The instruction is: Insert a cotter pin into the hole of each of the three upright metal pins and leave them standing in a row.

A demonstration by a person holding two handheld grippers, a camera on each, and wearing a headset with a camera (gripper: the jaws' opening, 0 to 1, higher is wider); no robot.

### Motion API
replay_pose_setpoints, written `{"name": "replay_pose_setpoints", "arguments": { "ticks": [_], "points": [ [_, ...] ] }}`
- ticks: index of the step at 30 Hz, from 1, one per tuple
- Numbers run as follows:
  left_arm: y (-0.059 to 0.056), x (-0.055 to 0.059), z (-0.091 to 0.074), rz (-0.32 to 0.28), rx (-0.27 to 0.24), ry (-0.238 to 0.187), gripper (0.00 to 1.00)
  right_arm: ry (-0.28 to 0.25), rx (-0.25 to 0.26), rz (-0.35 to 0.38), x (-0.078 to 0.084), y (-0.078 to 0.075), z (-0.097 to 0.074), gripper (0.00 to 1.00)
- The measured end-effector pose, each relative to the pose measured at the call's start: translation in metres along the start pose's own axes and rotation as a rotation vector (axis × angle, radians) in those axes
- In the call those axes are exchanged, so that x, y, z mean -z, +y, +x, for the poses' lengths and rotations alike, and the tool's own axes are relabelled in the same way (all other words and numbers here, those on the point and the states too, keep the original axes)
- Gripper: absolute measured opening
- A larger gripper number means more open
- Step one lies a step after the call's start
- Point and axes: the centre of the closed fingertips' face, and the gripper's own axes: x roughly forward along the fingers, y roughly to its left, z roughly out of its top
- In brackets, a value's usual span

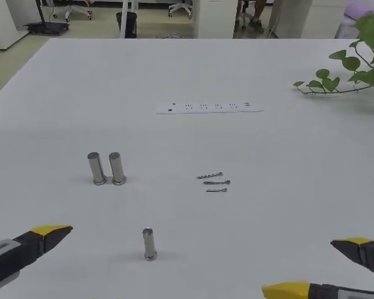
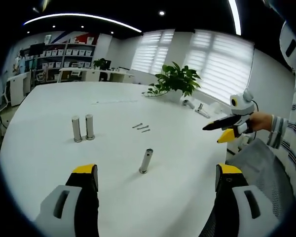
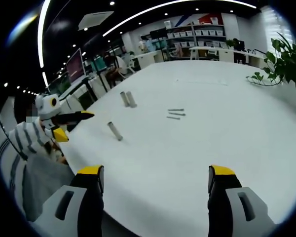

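— Left gripper (image 2: 156, 170) and right gripper (image 3: 155, 170) both hang with jaws spread wide and nothing between them, at the near edge of the table (image 1: 287, 75). Where should I begin?

— With the cotter pins (image 1: 215, 182). All three lie flat, right of centre, one behind the other and close together. Take the nearest with the right gripper, so the jaws don't nudge the other two.

— And the uprights?

— A pair of metal pins (image 1: 97, 168) stands side by side at the left, farther off. The third metal pin (image 1: 149, 243) stands alone, near, between the two grippers. I'd start on that one.

— How do I grip something so thin?

— Come in low and pinch one end, leaving the rest free to slide through. Which end is the loop is too small to tell from here.

— Anything to watch on the upright?

— A sideways push would likely tip it, so clamp it low on the shaft with the left gripper first. I cannot make out its hole, so find that before you bring the cotter pin over.
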Motion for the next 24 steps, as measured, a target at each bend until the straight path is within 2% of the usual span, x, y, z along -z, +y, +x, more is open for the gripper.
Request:
{"name": "replay_pose_setpoints", "arguments": {
  "ticks": [6, 11, 16, 20, 22, 24],
  "points": [
    [-0.003, -0.002, -0.003, 0.029, -0.003, -0.010, 0.99, 0.042, 0.001, -0.102, -0.009, -0.003, 0.008, 0.87],
    [-0.001, -0.002, -0.007, 0.045, -0.009, -0.007, 0.99, 0.101, -0.037, -0.188, -0.009, -0.002, 0.016, 0.85],
    [0.002, -0.003, -0.010, 0.044, -0.014, -0.010, 0.99, 0.138, -0.060, -0.254, -0.014, -0.003, 0.023, 0.81],
    [0.003, -0.002, -0.012, 0.043, -0.008, -0.004, 0.99, 0.177, -0.100, -0.329, -0.019, -0.002, 0.030, 0.80],
    [0.004, -0.002, -0.011, -0.004, -0.006, -0.012, 0.99, 0.210, -0.142, -0.369, -0.019, 0.002, 0.034, 0.80],
    [0.003, -0.001, -0.010, -0.002, -0.001, -0.008, 0.99, 0.220, -0.166, -0.405, -0.023, 0.003, 0.040, 0.80]
  ]
}}
